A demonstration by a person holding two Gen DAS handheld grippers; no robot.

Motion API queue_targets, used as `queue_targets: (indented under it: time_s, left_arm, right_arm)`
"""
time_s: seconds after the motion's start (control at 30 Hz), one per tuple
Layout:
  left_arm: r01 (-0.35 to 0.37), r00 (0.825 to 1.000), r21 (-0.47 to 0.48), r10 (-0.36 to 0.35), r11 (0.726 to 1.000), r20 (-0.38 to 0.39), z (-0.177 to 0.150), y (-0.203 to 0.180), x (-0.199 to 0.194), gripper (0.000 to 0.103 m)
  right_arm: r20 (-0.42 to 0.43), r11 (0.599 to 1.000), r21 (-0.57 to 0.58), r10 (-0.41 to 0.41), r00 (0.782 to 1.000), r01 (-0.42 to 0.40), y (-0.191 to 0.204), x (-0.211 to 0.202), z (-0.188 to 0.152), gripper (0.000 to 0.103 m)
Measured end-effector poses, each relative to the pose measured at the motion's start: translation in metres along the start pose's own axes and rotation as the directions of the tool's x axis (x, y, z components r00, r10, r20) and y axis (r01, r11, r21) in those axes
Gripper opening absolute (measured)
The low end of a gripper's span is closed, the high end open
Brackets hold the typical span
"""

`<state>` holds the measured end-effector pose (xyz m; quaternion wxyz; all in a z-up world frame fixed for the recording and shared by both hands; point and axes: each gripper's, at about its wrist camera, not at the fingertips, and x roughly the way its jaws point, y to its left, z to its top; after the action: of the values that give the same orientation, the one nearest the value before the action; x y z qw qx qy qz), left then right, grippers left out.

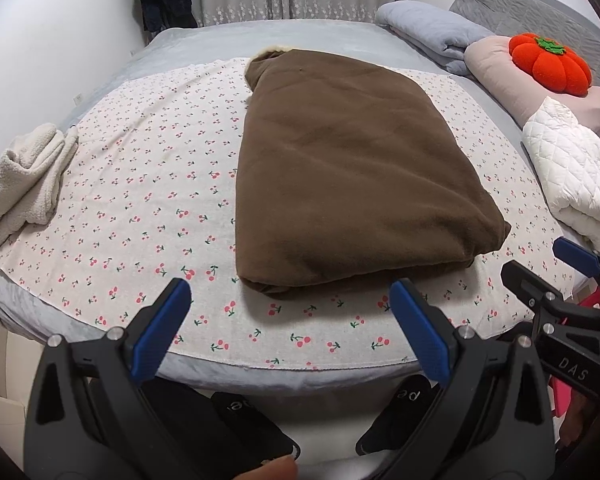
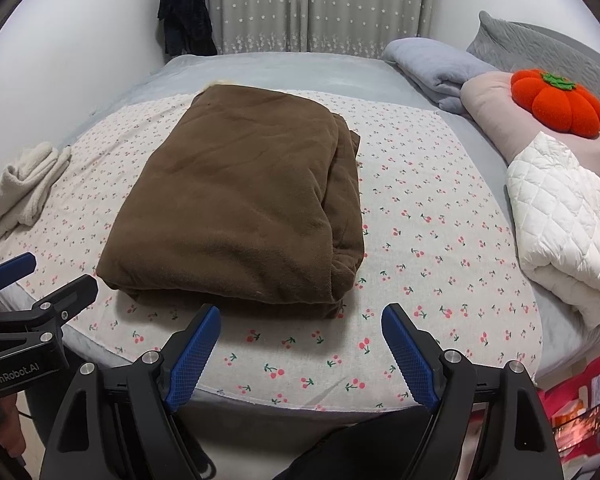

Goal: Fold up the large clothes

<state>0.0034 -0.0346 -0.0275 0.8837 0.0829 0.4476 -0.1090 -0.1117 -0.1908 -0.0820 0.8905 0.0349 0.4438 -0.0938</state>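
A brown fleece garment [image 1: 352, 168] lies folded into a thick rectangle on a cherry-print sheet [image 1: 140, 184] spread over the bed. A pale fur trim peeks out at its far end. In the right wrist view the same brown garment [image 2: 240, 208] shows stacked layers along its right side. My left gripper [image 1: 290, 296] hovers open just short of the garment's near edge, nothing between its blue pads. My right gripper [image 2: 300, 322] is also open and empty, held off the near edge. Each gripper shows at the side of the other's view.
A cream fleece bundle [image 1: 24, 184] lies at the sheet's left edge. A white quilted jacket [image 2: 560, 232], a pink pillow with an orange pumpkin cushion [image 2: 556, 98] and a grey folded blanket [image 2: 432, 68] crowd the right side. Black slippers [image 1: 400, 412] sit on the floor below.
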Motion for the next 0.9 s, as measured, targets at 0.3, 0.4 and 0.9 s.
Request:
queue_targets:
  time_s: [0.3,0.4,0.9]
  left_arm:
    - [0.003,1.000,-0.003,-0.003,1.000,-0.003,0.0005,-0.0015,0.0014,0.100]
    - [0.003,1.000,-0.002,-0.003,1.000,-0.005,0.0000,-0.0015,0.0018,0.100]
    - [0.007,1.000,-0.003,-0.007,1.000,-0.006,-0.0008,-0.0012,0.0020,0.100]
  right_arm:
    - [-0.002,1.000,0.001,0.000,1.000,0.000,-0.0002,-0.0003,0.0005,0.085]
    - [-0.002,1.000,0.002,0.002,1.000,-0.001,0.0005,-0.0004,0.0003,0.085]
    - [-0.003,1.000,0.003,0.003,1.000,-0.003,0.0017,-0.0009,0.0013,0.085]
